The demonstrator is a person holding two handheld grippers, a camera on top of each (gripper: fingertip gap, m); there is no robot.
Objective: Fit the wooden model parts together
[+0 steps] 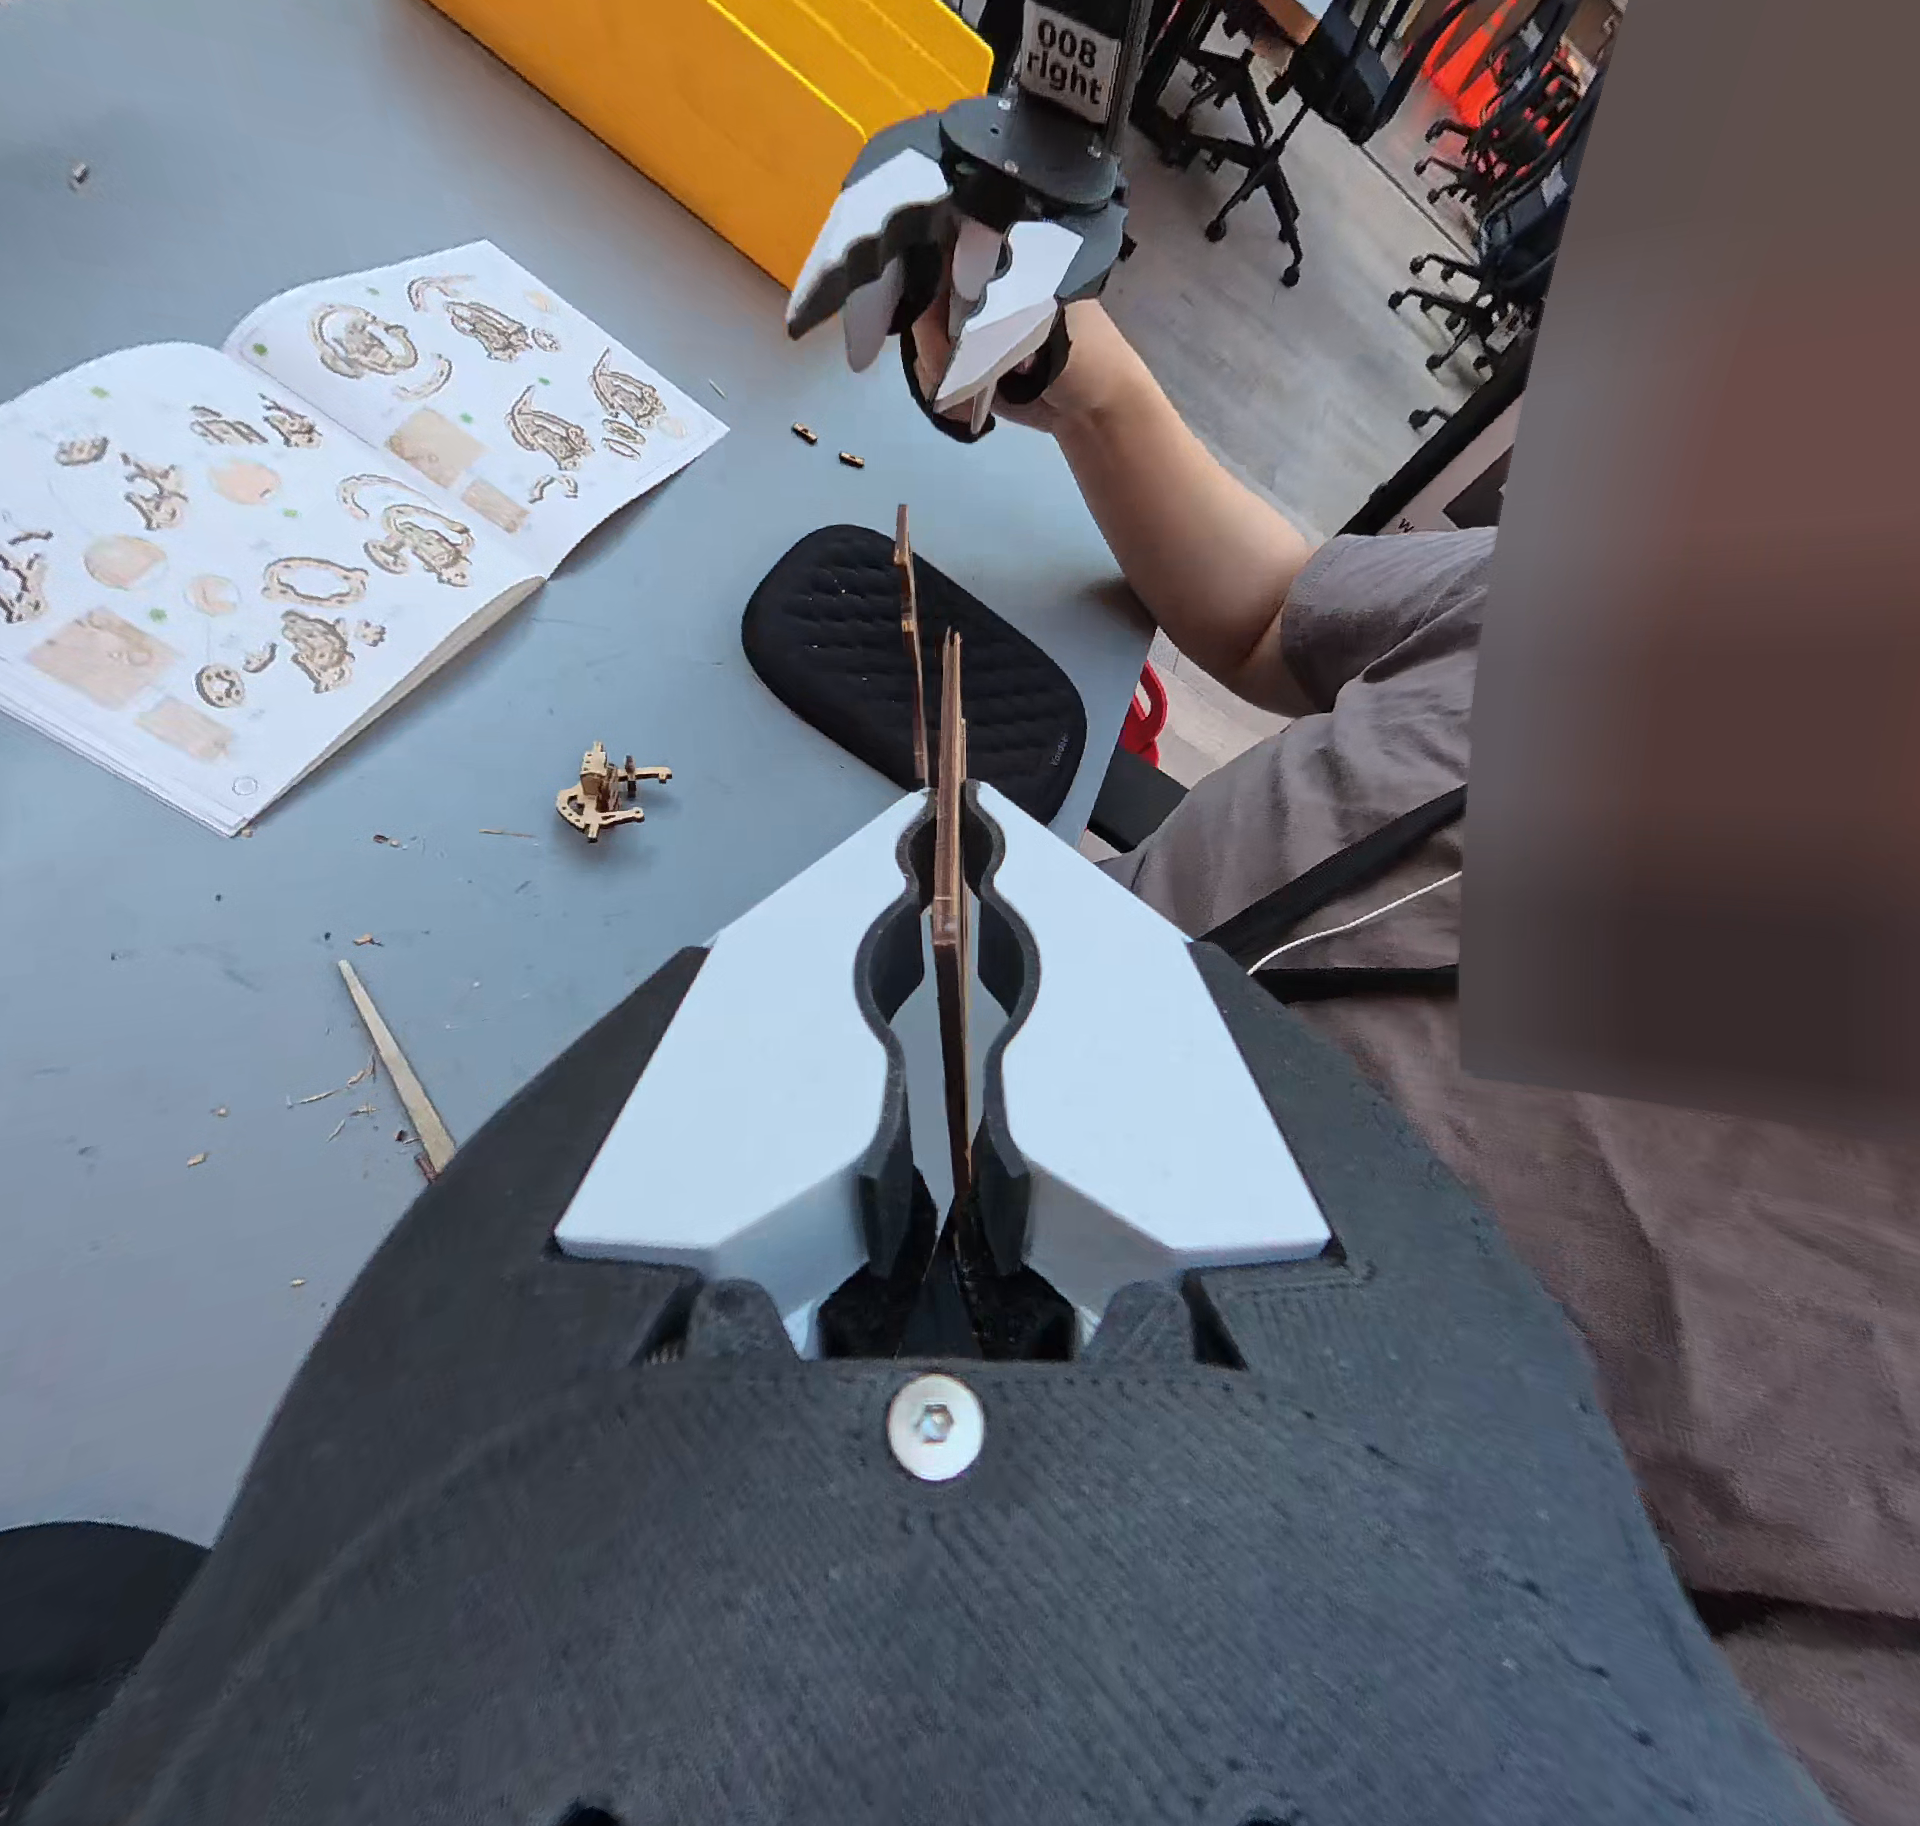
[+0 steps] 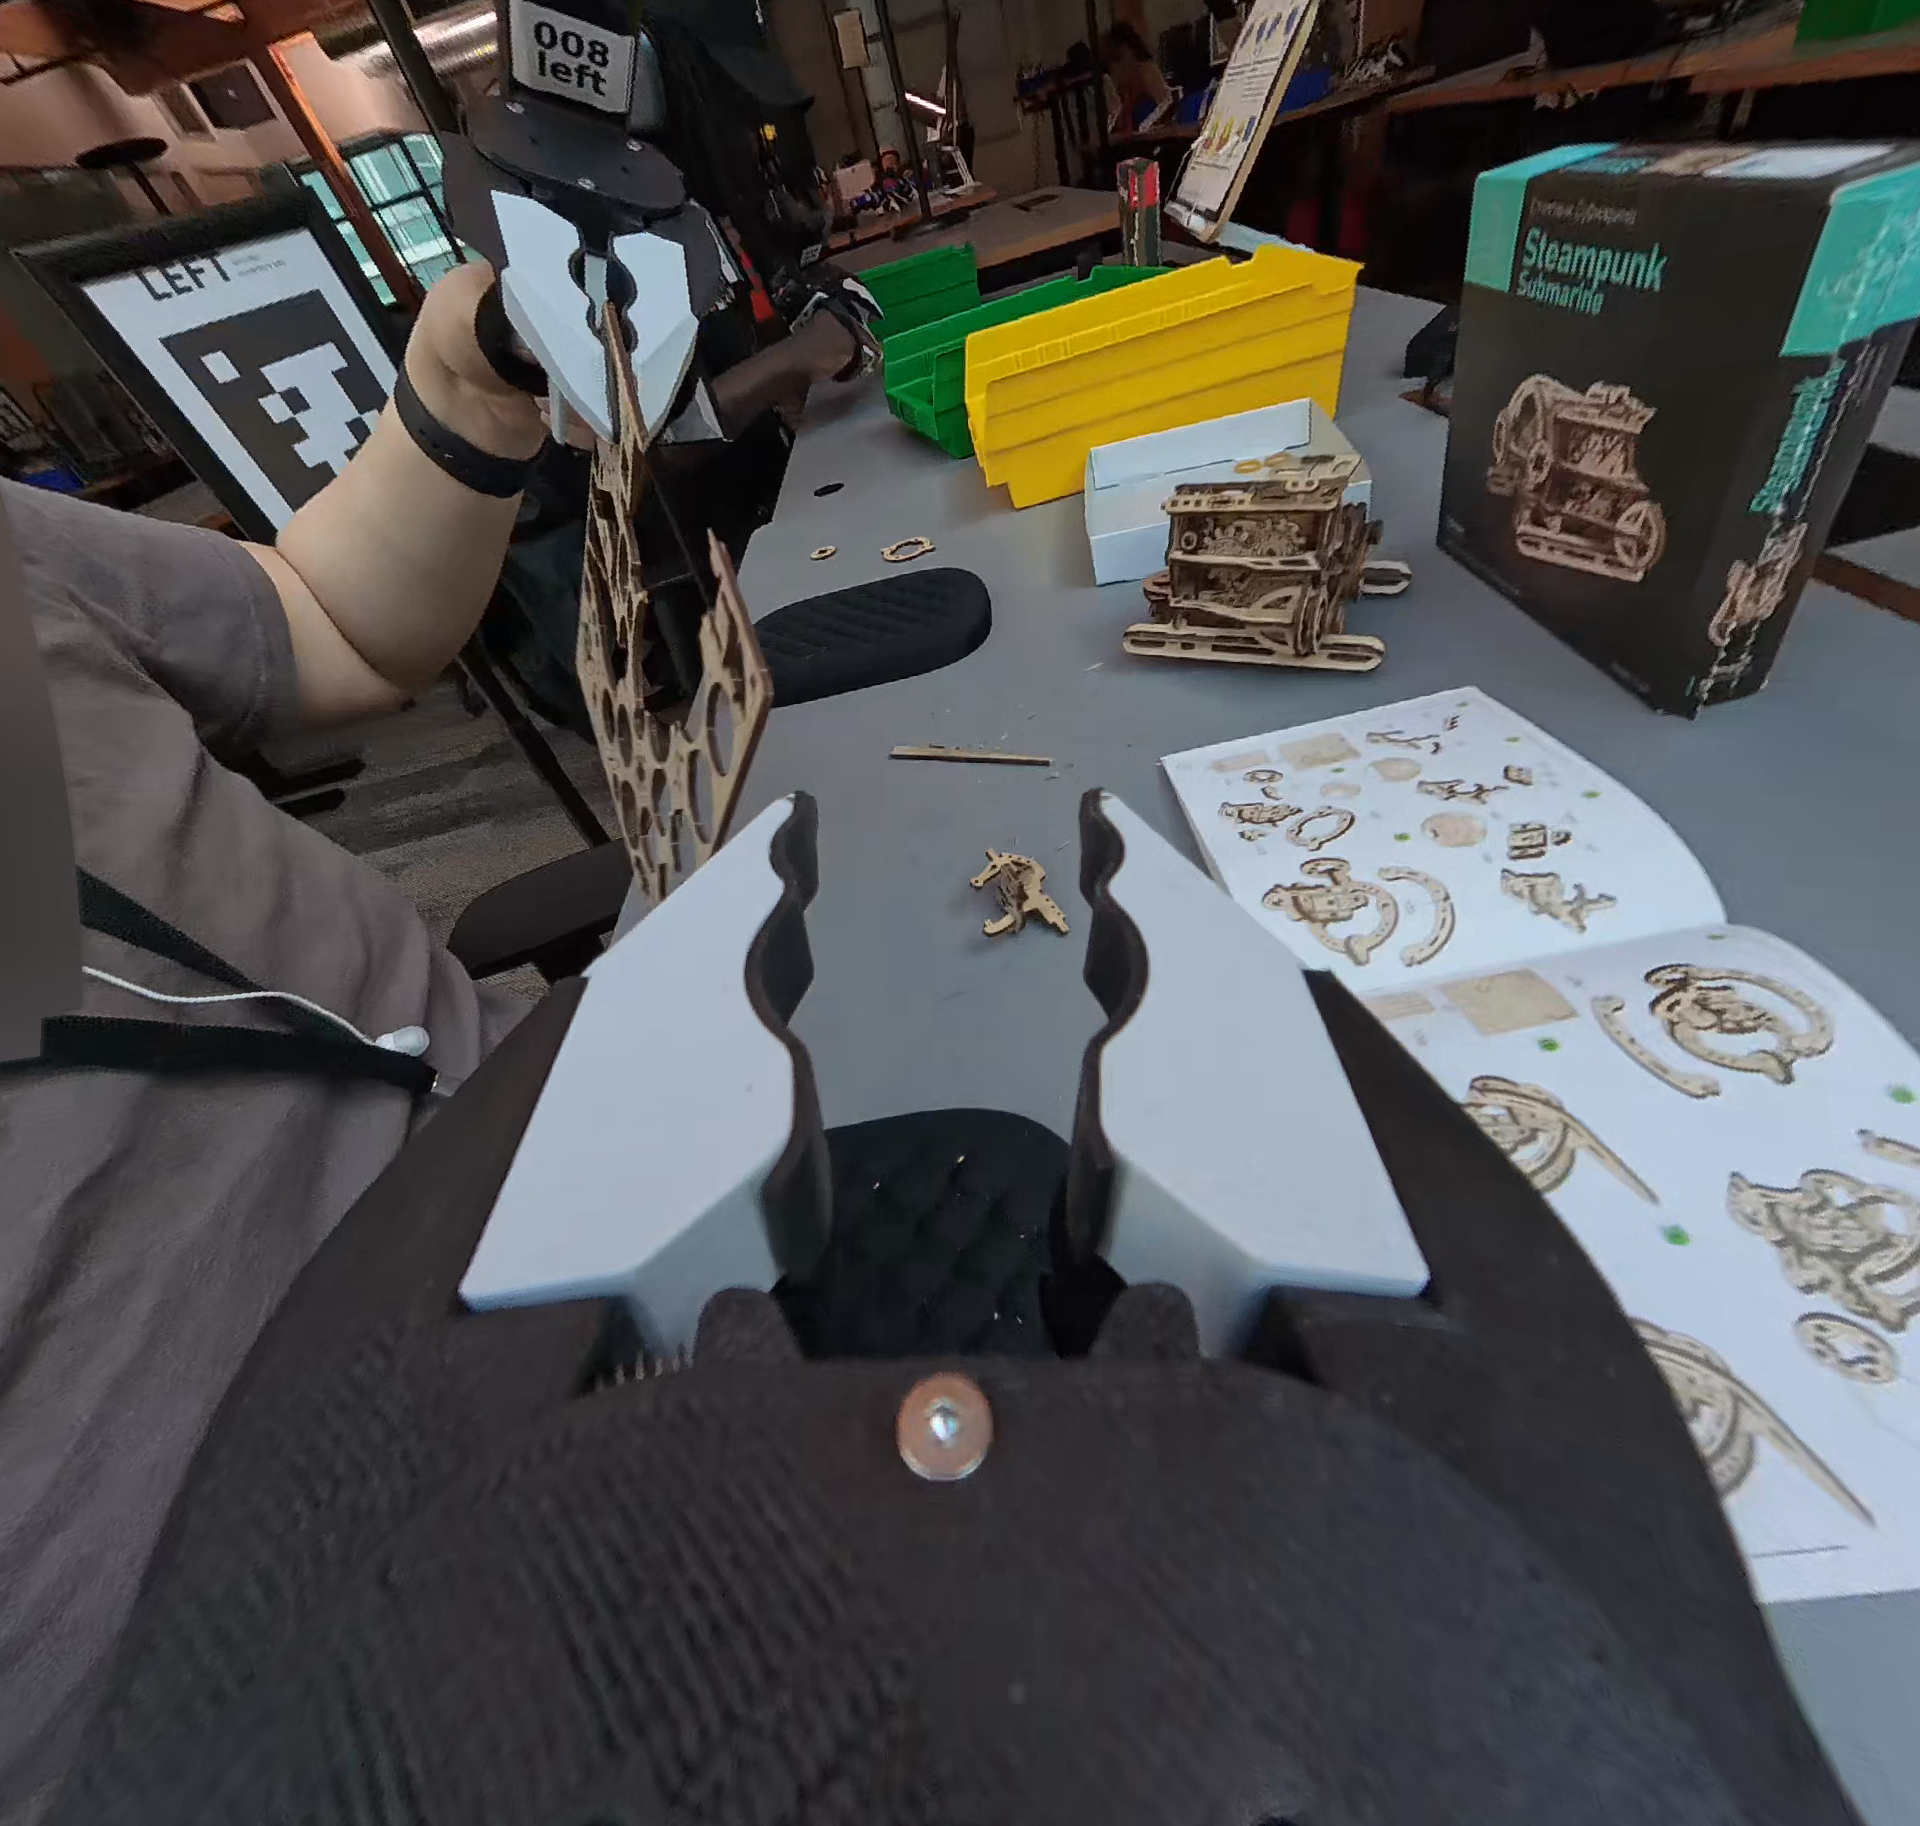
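My left gripper (image 1: 948, 800) is shut on a thin wooden parts sheet (image 1: 948, 924) seen edge-on. In the right wrist view the same sheet (image 2: 665, 696), full of cut-out holes, hangs from the left gripper (image 2: 613, 426) above the table's near edge. My right gripper (image 2: 940, 810) is open and empty, held over the table; in the left wrist view it (image 1: 914, 332) hovers open near the yellow bin. A small wooden sub-assembly (image 2: 1018, 893) lies on the table just beyond the right fingers; it also shows in the left wrist view (image 1: 608, 789). A larger built wooden model (image 2: 1262, 571) stands farther back.
An open instruction booklet (image 2: 1558, 1049) lies at the right. A black wrist-rest pad (image 2: 873, 623), a thin wooden strip (image 2: 971, 756), a white box (image 2: 1195, 488), yellow (image 2: 1143, 374) and green (image 2: 925, 322) bins and the dark kit box (image 2: 1662, 426) stand on the grey table (image 2: 935, 1028). From either gripper's tips it is about 30 centimeters to the larger built wooden model (image 2: 1262, 571).
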